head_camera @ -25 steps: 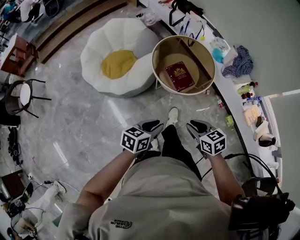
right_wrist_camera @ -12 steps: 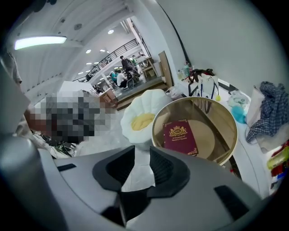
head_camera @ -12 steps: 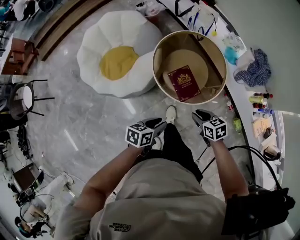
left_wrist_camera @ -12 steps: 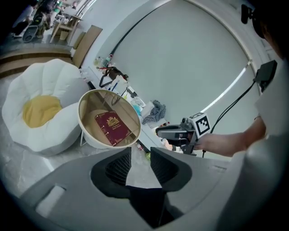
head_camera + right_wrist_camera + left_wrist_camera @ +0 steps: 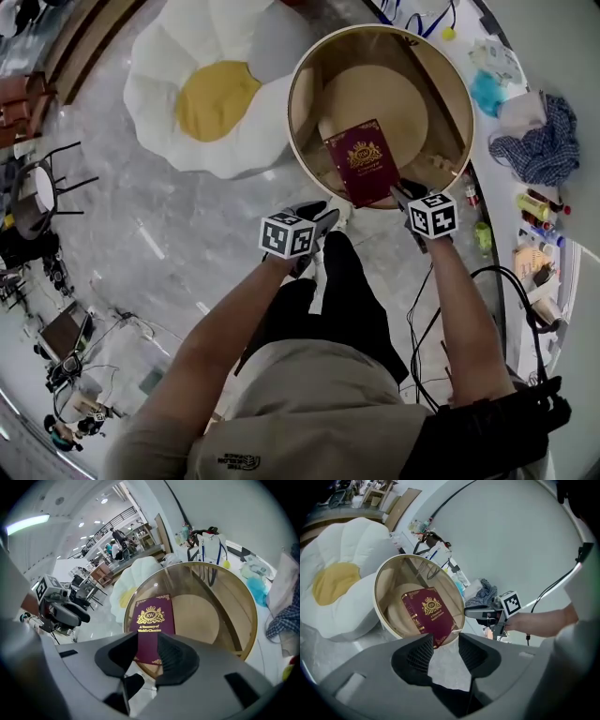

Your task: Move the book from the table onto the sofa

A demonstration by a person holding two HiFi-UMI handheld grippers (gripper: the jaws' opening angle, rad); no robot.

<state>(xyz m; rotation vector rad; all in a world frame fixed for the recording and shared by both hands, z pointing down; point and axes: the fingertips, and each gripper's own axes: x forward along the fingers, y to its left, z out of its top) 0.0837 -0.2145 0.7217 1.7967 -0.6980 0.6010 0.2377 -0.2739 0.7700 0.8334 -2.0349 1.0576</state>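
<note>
Left tool and right tool are closing in on the round bench compared with a second ago. Their jaws have just been opening and are standing apart, gripping nothing. Maroon book is lying flat on the bench's near side, just beyond the right tool. White sofa is sitting to the left.

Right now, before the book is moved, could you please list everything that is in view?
book: 1, maroon, flat on table
table: 1, round, glass top, cream rim, beside sofa
sofa: 1, white with yellow centre, on floor
chair: 1, black frame, far left
cloth: 1, blue checked, far right
left gripper: 1, grey, short of table; jaws open, just widened, empty
right gripper: 1, grey, at table's near edge; jaws open, just widened, empty
</note>
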